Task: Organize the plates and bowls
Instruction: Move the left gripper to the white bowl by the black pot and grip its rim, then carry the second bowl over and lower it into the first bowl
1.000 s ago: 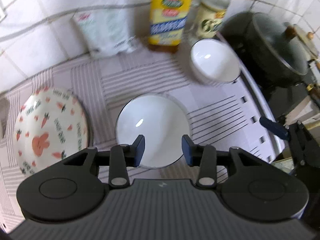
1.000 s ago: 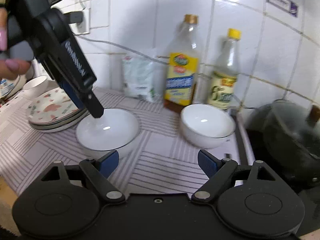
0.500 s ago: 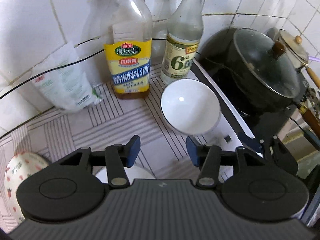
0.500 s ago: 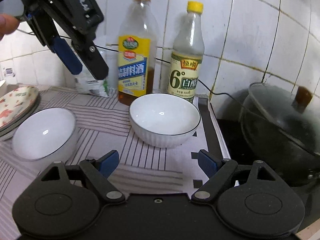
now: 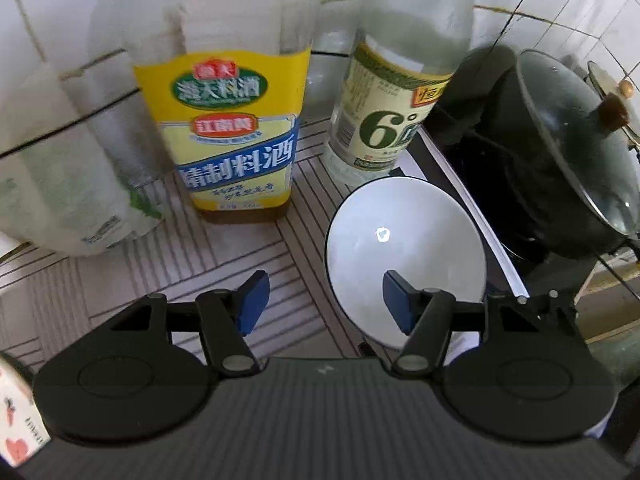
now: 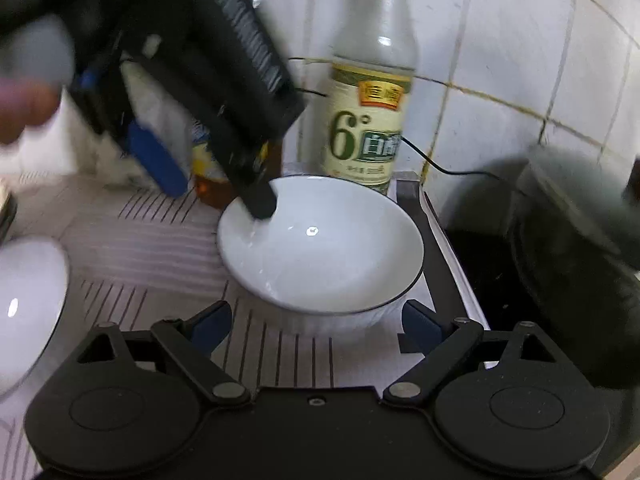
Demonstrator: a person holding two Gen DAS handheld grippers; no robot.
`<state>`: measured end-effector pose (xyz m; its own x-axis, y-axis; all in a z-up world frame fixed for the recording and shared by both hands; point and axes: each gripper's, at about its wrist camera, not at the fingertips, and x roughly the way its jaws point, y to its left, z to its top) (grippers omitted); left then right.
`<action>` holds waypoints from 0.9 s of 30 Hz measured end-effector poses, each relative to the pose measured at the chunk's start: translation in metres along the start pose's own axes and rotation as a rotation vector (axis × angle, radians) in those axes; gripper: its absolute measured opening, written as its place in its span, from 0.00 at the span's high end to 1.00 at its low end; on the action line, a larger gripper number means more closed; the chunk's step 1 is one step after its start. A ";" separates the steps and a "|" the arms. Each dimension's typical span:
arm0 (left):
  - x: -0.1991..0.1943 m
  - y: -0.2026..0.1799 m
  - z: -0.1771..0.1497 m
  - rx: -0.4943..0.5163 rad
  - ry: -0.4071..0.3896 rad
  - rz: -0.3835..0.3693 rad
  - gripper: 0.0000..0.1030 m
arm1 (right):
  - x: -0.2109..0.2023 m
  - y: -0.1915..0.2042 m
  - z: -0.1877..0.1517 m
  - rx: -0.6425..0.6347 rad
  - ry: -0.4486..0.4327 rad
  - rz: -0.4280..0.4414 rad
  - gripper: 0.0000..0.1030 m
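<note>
A white bowl (image 5: 404, 256) (image 6: 320, 248) stands on the striped mat in front of two bottles. My left gripper (image 5: 324, 304) (image 6: 218, 196) hangs over its left rim. Its jaws are opening, with one finger (image 6: 260, 204) inside the bowl, the other outside, and the rim between them unpressed. My right gripper (image 6: 316, 322) is low at the bowl's near side. Its jaws are opening wide, flanking the bowl's near wall without pressing it. A second white bowl (image 6: 28, 300) sits to the left. A carrot-print plate (image 5: 16, 420) shows at the corner.
A cooking wine bottle (image 5: 236, 132) and a vinegar bottle (image 5: 384, 120) (image 6: 368, 120) stand against the tiled wall just behind the bowl. A black pot with a glass lid (image 5: 560, 148) (image 6: 576, 248) sits on the stove to the right. A white bag (image 5: 60, 192) leans at the left.
My left gripper moved right from above the left bowl to the right bowl, came lower, and its jaws widened. My right gripper closed in on the same bowl and spread slightly.
</note>
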<state>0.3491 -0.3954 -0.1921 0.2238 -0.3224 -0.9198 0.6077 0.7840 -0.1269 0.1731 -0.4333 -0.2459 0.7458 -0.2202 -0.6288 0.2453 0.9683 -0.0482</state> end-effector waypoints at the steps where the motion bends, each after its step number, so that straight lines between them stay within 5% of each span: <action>1: 0.006 0.000 0.000 0.001 0.001 0.003 0.42 | 0.004 -0.004 0.001 0.019 -0.008 0.010 0.07; 9: 0.034 0.001 -0.005 -0.008 0.034 -0.053 0.86 | 0.020 -0.013 -0.002 0.029 -0.051 0.083 0.06; 16: 0.027 -0.003 -0.017 0.001 0.004 -0.044 0.87 | 0.015 -0.010 -0.006 0.028 -0.064 0.091 0.07; 27: -0.052 0.003 -0.042 -0.027 -0.020 -0.046 0.87 | -0.056 0.010 0.018 -0.031 -0.099 0.144 0.07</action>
<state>0.3074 -0.3540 -0.1601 0.2111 -0.3685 -0.9053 0.5967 0.7822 -0.1792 0.1447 -0.4133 -0.1972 0.8297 -0.0884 -0.5512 0.1139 0.9934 0.0120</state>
